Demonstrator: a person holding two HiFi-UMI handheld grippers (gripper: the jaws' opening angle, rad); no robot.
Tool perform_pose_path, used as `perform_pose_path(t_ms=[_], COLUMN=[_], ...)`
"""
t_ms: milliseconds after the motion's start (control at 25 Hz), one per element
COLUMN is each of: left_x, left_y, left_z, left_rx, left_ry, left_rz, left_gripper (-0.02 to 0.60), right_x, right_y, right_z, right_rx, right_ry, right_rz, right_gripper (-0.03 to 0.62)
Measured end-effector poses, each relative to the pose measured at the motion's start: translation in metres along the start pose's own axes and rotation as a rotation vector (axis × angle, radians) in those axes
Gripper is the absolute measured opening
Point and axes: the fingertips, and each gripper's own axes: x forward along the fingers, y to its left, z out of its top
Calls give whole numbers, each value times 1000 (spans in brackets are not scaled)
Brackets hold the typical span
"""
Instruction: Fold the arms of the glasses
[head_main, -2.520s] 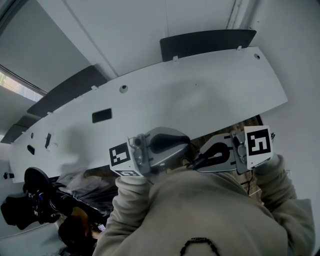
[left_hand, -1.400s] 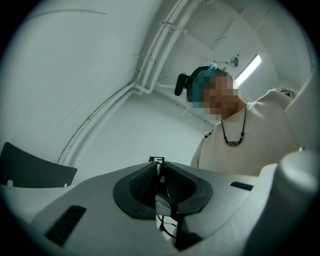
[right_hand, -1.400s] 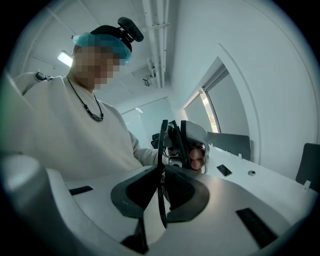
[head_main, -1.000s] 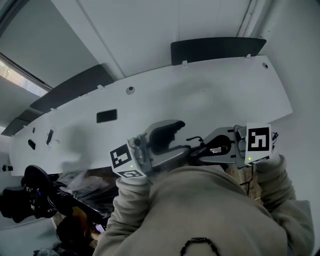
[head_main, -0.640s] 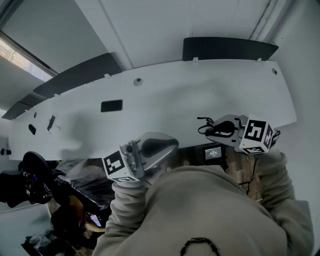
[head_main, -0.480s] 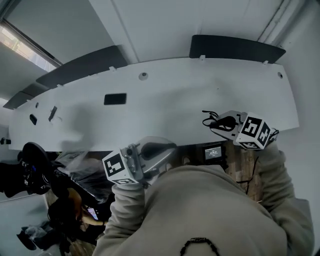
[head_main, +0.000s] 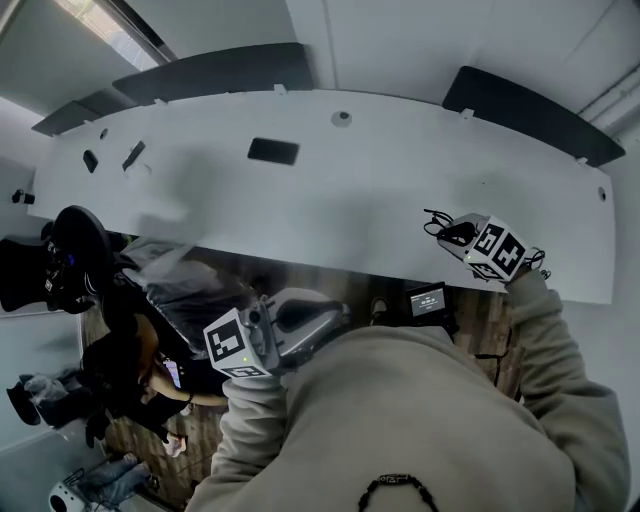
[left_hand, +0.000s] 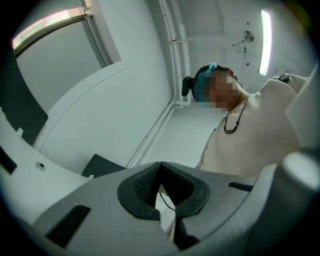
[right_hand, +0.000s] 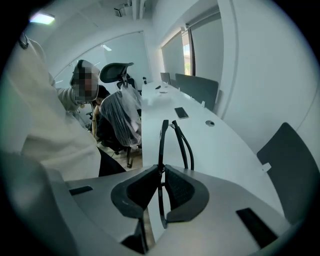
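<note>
Over the long white desk (head_main: 350, 190), just past its near edge: right gripper (head_main: 455, 235), tilted down toward the surface, pads clamped on black glasses (right_hand: 163, 136) at the front frame. Gripped edge-on there, probably to leave the hinges free and keep the pads off the lenses. Both arms (right_hand: 183, 140) lying close along the frame rather than splayed out, so apparently folded in by now. Held low above the desk, likely the right height for setting the pair down gently. Back by the beige hooded top (head_main: 420, 420), below the desk edge: left gripper (left_hand: 160, 182), pads pressed fully together with nothing between them. Well apart from the glasses, seemingly with no share in the present hold and parked out of the way
</note>
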Motion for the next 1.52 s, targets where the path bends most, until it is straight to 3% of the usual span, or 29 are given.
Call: perform_pose_path(t_ms=[280,600,1520], left_x=[-39,-54,-84], left_y=[-3,-14,-25], left_z=[0,-10,-8], left_rx=[6,1,-9], left_ry=[-46,-64,-127], left_rz=[135,213,301], left_gripper=[5,5,5], right_x=[40,75,169], right_y=[-13,-11,-5], right_z=[4,-6,-67], right_rx=[-43,-51,-44], right_ry=[59,111,316], right_rz=[38,93,192], right_gripper=[58,58,58])
